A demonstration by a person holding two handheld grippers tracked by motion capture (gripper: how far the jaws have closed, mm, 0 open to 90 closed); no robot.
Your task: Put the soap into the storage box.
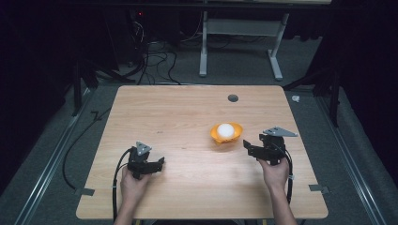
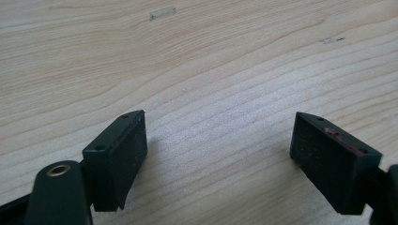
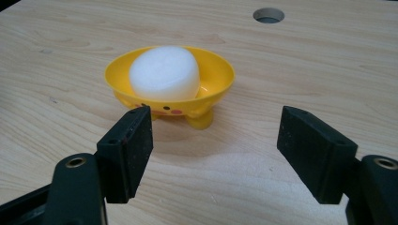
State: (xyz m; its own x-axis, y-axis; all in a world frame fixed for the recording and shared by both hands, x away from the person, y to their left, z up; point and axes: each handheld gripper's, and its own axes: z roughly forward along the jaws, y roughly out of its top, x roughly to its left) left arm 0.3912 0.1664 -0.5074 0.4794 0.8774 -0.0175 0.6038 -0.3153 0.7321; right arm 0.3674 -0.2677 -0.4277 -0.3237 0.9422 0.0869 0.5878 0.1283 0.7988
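Note:
A small yellow footed bowl (image 1: pixel 226 133) (image 3: pixel 213 77) stands on the wooden table, right of centre. A white rounded sponge-like lump (image 1: pixel 225 130) (image 3: pixel 163 73) sits inside it. My right gripper (image 1: pixel 248 148) (image 3: pixel 213 152) is held just right of the bowl, pointing at it, open with nothing between its black pads. My left gripper (image 1: pixel 158 164) (image 2: pixel 218 159) hovers low over bare wood at the table's near left, open and empty too. A hand holds each gripper from the near edge.
A round cable hole (image 1: pixel 233 98) (image 3: pixel 268 15) lies in the tabletop behind the bowl. Small tape scraps (image 2: pixel 162 12) are stuck on the wood ahead of the left gripper. Beyond the table are cables and a desk frame (image 1: pixel 241 42) on the grey floor.

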